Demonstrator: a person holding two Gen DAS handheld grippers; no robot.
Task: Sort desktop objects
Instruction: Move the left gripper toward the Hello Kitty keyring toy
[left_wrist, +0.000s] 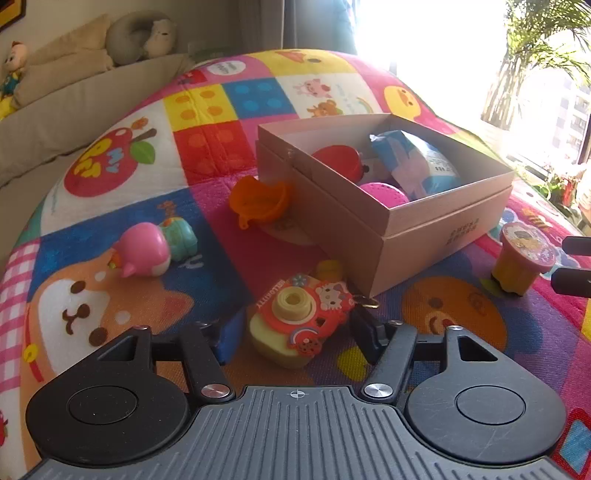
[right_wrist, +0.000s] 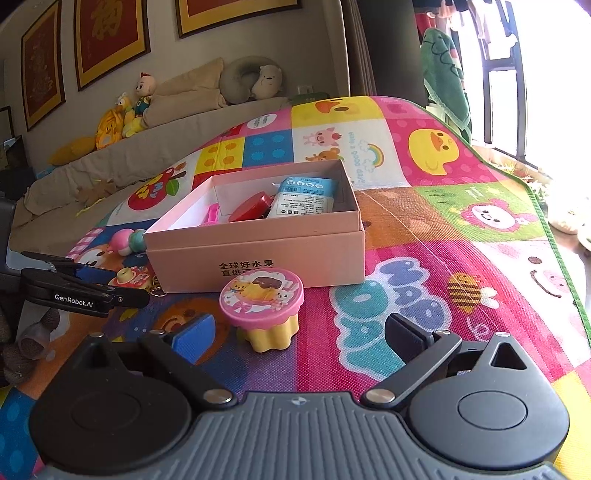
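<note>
A pink cardboard box (left_wrist: 413, 243) stands on the colourful play mat and holds a red case (left_wrist: 341, 160), a blue packet (left_wrist: 421, 162) and a pink ball (left_wrist: 384, 194). My left gripper (left_wrist: 295, 332) is open, its fingers on either side of a red and yellow toy camera (left_wrist: 299, 321) on the mat, not closed on it. My right gripper (right_wrist: 303, 336) is open just behind a yellow pudding cup with a pink lid (right_wrist: 264, 306), which stands in front of the box (right_wrist: 258, 254). The cup also shows in the left wrist view (left_wrist: 522, 258).
An orange toy (left_wrist: 258, 203) lies against the box's left side. A pink round toy (left_wrist: 144, 249) and a teal toy (left_wrist: 181, 238) sit to the left. The left gripper shows at the left in the right wrist view (right_wrist: 85, 291). A sofa with plush toys (right_wrist: 122, 118) is behind.
</note>
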